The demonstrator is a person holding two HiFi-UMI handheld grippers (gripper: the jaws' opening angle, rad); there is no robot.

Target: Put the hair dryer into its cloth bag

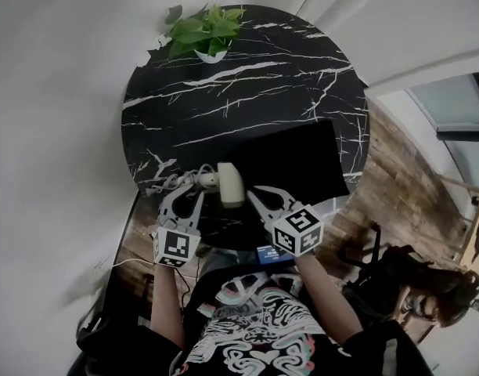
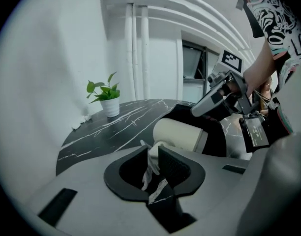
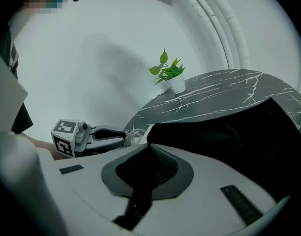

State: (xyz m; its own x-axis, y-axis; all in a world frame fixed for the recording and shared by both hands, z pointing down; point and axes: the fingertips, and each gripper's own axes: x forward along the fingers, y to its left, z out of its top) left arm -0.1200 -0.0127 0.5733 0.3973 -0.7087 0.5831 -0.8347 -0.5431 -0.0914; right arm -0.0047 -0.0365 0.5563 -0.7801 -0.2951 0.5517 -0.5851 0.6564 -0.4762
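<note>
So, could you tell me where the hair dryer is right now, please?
In the head view the hair dryer lies at the near edge of the table, its cord trailing left and the cloth bag just to its right.

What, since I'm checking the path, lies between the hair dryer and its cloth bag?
Nothing visible. The hair dryer lies right beside the cloth bag, whose edge the right hand-held gripper pinches.

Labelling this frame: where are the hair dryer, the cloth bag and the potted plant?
hair dryer (image 1: 230, 185), head view, its cream barrel.
cloth bag (image 1: 290, 159), head view, middle of the black cloth.
potted plant (image 1: 202, 28), head view, its leaves.
</note>
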